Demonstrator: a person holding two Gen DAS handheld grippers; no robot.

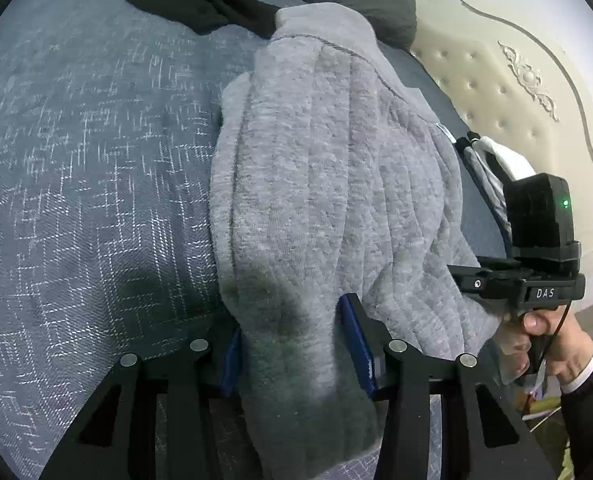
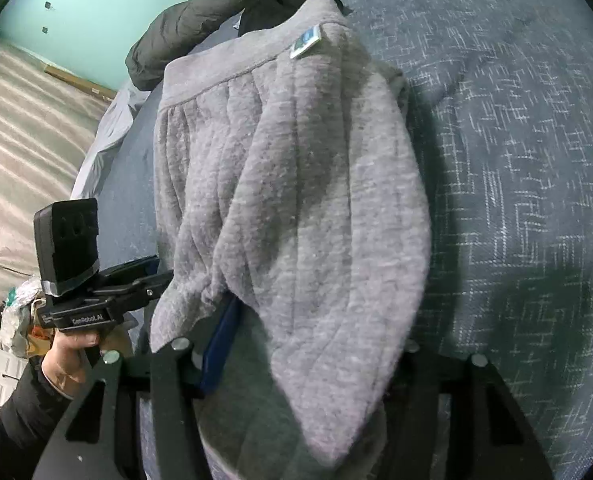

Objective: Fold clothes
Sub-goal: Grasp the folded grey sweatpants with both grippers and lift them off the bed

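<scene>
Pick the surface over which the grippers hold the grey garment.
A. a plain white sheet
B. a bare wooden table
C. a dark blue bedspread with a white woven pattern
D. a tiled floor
C: in both wrist views the grey garment, held by the left gripper and the right gripper, hangs over a dark blue bedspread flecked with white lines.

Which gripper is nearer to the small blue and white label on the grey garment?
Right, probably. The label lies straight ahead of the right gripper, on the garment side it holds; the left gripper holds the other side, label off to its right.
</scene>
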